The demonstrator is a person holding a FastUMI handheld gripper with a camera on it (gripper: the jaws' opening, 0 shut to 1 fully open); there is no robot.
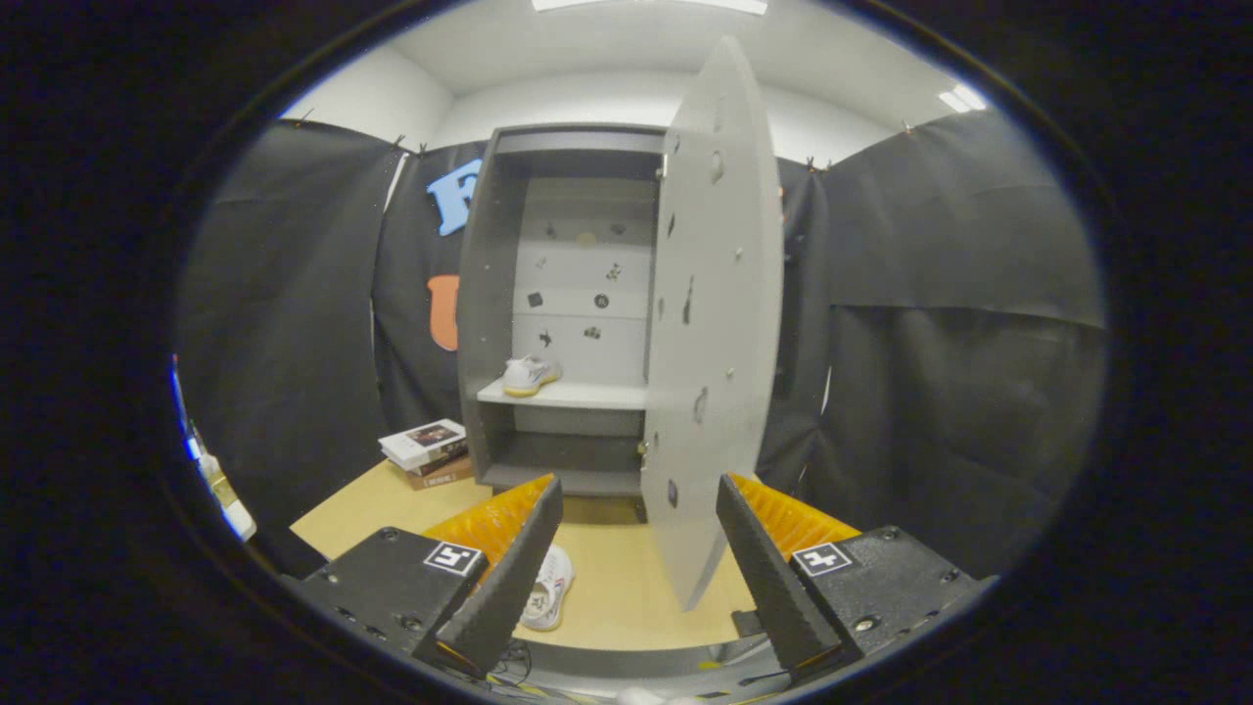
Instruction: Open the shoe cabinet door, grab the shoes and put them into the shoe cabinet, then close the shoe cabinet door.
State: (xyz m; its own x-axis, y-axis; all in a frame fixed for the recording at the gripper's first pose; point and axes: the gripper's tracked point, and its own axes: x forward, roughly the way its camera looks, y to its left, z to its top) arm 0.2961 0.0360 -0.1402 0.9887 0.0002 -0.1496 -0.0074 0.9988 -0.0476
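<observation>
Beside the spread jaws, a shoe (548,589).

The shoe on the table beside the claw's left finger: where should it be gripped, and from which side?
Probably across its narrow width at the collar, coming down from above. The shoe lies flat on the table, partly hidden behind the left finger, so only its top is free. The claw is open.

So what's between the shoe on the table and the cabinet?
Just bare tabletop. In the gripper view, the shoe lies beside the open tool's finger, and light wood runs from it to the cabinet.
</observation>
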